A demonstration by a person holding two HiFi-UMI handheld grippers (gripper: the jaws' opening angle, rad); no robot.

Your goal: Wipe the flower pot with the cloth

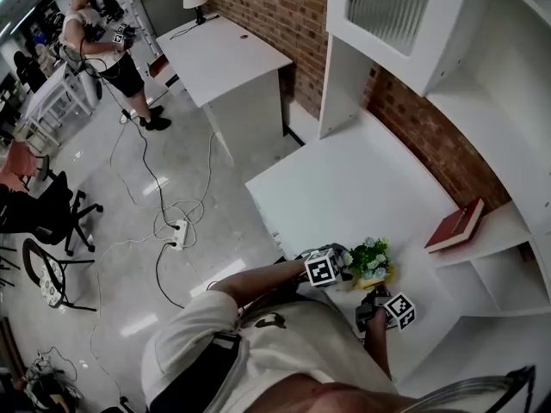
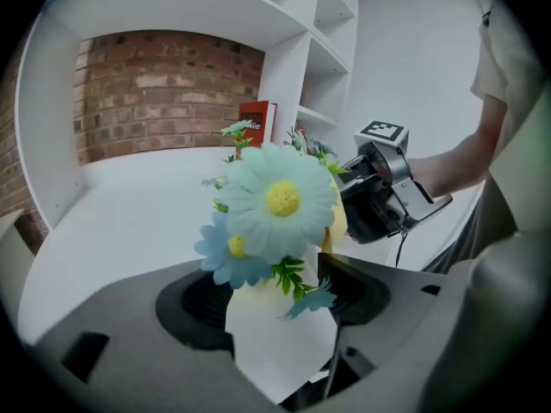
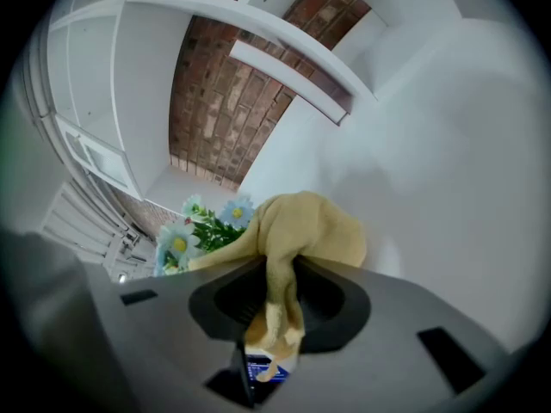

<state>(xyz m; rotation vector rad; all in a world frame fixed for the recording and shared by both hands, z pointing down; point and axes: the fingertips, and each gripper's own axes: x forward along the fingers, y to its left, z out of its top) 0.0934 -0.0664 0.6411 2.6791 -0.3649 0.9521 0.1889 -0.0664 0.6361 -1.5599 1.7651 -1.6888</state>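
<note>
**While my left clamped the pot, my right pinched the cloth**

As I looked down over the white table (image 1: 344, 188), both my tools sat close to its near edge, toward the end where the shelves stand. My left gripper (image 2: 275, 304) was clamped on the flower pot (image 2: 277, 351). Its jaws pressed the white wall from both sides, and the pale blue flowers (image 2: 275, 200) crowded up above them and hid the rim. Whether the pot's base touched the table I could not tell.

My right gripper (image 3: 280, 298) had its jaws drawn in on the cloth (image 3: 314, 226), a tan-yellow rag pinched by a narrow fold. Most of it was bunched into a soft lump ahead of the pads, and a short tail hung back between them. That lump sat just beside the flowers. From the left gripper view only a sliver of yellow showed behind the blooms, with the right gripper close behind it. I could not tell whether cloth met pot.

A red book (image 1: 456, 224) sat on the low shelf (image 1: 504, 222) at the table's right edge, well apart from the pot. A brick wall (image 1: 430, 136) ran along the table's far edge. Off across the floor a person (image 1: 95, 37) stood near another desk (image 1: 228, 58).
</note>
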